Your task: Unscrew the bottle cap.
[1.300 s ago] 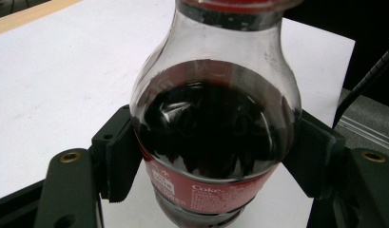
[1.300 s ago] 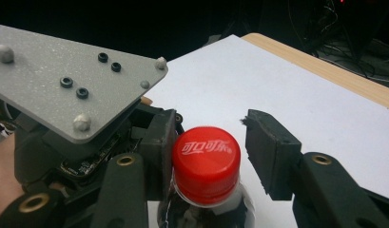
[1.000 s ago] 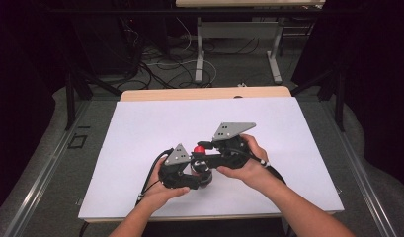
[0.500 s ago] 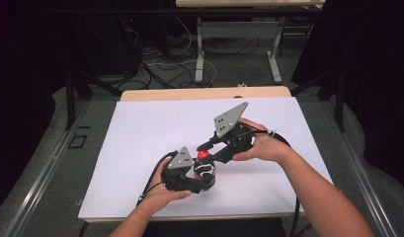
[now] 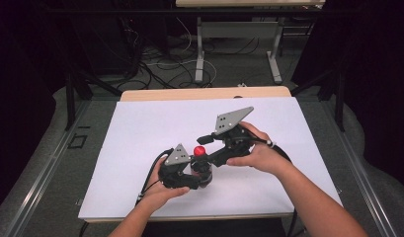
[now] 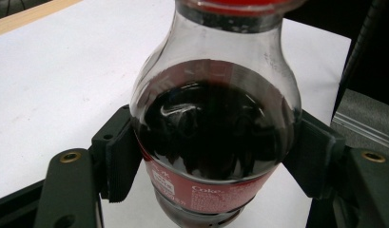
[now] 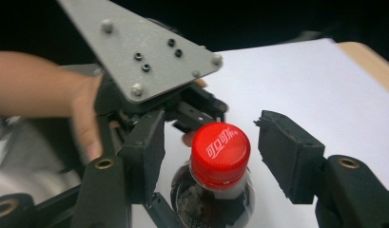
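Fingers (image 6: 118,161) of the left gripper (image 5: 202,170) are clamping the cola bottle (image 6: 216,137) upright on the white worktop (image 5: 140,133), while the right gripper (image 7: 209,156) is hovering spread wide around its red cap (image 7: 219,154), touching nothing.

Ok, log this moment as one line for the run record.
left tool: shut on cola bottle, upright on white table cover | right tool: open, jaws either side of red cap, not touching | cap: on
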A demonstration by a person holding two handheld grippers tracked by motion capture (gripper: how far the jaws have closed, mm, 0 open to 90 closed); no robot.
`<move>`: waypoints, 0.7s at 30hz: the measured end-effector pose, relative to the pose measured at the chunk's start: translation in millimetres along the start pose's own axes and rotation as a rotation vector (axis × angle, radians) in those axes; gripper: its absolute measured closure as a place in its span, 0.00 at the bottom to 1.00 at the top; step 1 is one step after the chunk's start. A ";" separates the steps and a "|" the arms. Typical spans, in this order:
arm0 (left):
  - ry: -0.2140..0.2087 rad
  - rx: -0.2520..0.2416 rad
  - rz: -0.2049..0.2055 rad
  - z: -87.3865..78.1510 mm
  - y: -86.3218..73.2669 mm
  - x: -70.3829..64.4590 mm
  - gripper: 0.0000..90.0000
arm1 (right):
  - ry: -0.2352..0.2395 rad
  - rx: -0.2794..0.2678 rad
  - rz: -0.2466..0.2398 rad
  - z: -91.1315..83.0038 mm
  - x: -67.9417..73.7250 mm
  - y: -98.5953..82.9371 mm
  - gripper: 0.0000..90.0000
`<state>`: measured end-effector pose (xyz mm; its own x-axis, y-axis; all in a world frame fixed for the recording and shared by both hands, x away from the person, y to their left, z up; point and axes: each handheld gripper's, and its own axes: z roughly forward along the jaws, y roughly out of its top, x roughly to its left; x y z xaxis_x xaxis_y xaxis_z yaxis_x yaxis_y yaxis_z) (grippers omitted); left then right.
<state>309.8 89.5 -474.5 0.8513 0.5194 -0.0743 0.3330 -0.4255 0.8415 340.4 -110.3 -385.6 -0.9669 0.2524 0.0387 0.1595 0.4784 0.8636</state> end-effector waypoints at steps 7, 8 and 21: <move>0.011 0.008 -0.017 -0.9 0.8 -0.7 0.33 | -0.275 -0.049 0.115 3.8 28.4 -3.5 0.51; 0.011 0.008 -0.017 -0.9 0.8 -0.7 0.33 | -0.279 -0.047 0.131 5.2 29.9 -4.4 0.52; 0.040 0.007 -0.001 0.9 1.3 -4.2 0.33 | -0.349 -0.037 0.225 13.9 37.5 -6.7 0.67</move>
<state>307.0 86.2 -473.6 0.8341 0.5490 -0.0535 0.3368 -0.4303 0.8375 305.8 -92.3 -396.8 -0.7821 0.6200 0.0618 0.3459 0.3495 0.8708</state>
